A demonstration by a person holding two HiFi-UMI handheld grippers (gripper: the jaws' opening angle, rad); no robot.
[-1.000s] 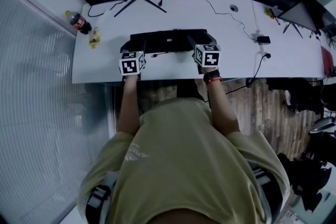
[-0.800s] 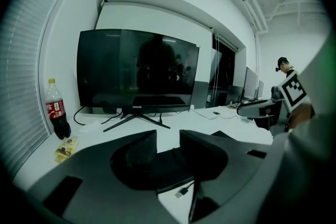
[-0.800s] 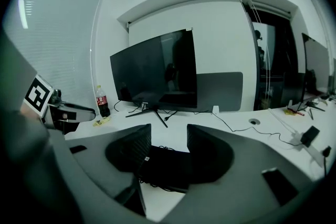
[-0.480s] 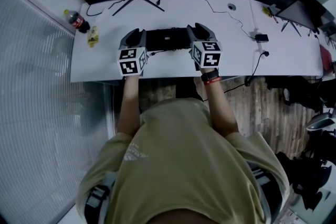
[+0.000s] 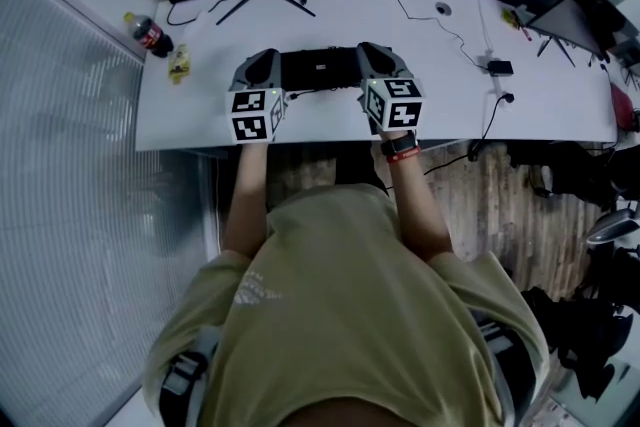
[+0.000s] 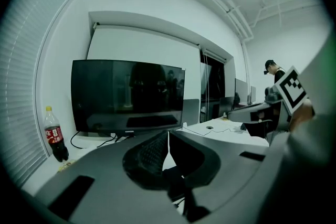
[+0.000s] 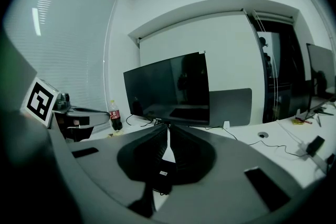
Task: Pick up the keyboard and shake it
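Black keyboard [image 5: 320, 70] now lifted off surface [image 5: 450, 95], over front edge. My left tool [image 6: 168, 136] & right tool [image 7: 168, 131] just closed, gripping its ends. Lift done, shake next.

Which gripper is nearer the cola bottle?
Left. The left gripper holds the keyboard end toward the cola bottle; the right gripper holds the far end. Their fingers have just closed on the keyboard.
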